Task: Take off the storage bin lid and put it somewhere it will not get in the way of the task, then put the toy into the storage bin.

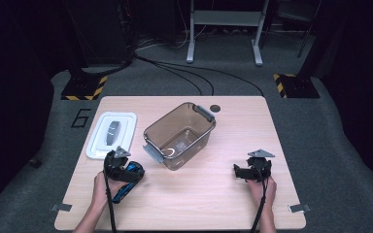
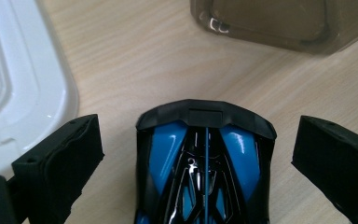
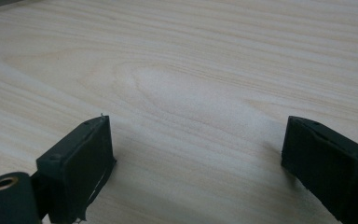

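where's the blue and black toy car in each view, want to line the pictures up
High view: the toy car lies low left on the table, under the left gripper.
Left gripper view: the car sits bottom centre between the open jaws, not touched.
Right gripper view: bare tabletop between open jaws; the car is not in it.
Shared landmark: the clear bin.

The table (image 1: 199, 194) is evenly lit under overhead light while the surroundings stay dark and slightly soft.

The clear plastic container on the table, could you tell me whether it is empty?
Empty: the container shows only its bare bottom, and its white lid lies beside it.
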Available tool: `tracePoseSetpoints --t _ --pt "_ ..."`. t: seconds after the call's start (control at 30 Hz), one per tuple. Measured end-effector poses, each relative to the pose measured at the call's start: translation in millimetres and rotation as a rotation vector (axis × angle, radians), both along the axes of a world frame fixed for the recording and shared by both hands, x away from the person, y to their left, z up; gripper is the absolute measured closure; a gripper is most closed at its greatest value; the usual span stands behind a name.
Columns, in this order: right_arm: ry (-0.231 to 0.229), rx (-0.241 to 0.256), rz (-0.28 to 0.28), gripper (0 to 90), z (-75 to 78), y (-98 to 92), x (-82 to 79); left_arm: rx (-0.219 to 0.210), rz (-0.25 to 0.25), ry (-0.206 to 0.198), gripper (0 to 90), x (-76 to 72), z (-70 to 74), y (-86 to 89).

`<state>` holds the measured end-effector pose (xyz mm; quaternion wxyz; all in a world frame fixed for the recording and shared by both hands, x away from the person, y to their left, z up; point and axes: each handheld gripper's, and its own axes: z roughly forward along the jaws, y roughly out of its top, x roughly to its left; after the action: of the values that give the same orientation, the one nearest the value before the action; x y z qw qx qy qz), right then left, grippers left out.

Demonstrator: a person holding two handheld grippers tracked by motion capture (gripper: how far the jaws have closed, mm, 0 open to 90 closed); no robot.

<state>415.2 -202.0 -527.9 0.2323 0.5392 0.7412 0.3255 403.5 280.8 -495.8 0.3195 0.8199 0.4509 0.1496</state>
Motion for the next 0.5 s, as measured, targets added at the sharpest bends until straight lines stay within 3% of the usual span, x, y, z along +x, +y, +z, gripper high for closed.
tracePoseSetpoints --t 0.13,0.37,0.5 --pt "0.000 0.000 0.000 8.0 0.0 0.0 0.0 0.022 -0.007 0.036 2.7 2.8 -3.0 -2.9" --pt "0.000 0.000 0.000 8.0 0.0 0.0 0.0 0.030 -0.004 0.050 7.6 6.6 -6.0 -9.9" --pt "0.000 0.000 0.000 8.0 0.0 0.0 0.0 0.047 -0.001 0.049 15.1 8.4 -7.1 -11.4"
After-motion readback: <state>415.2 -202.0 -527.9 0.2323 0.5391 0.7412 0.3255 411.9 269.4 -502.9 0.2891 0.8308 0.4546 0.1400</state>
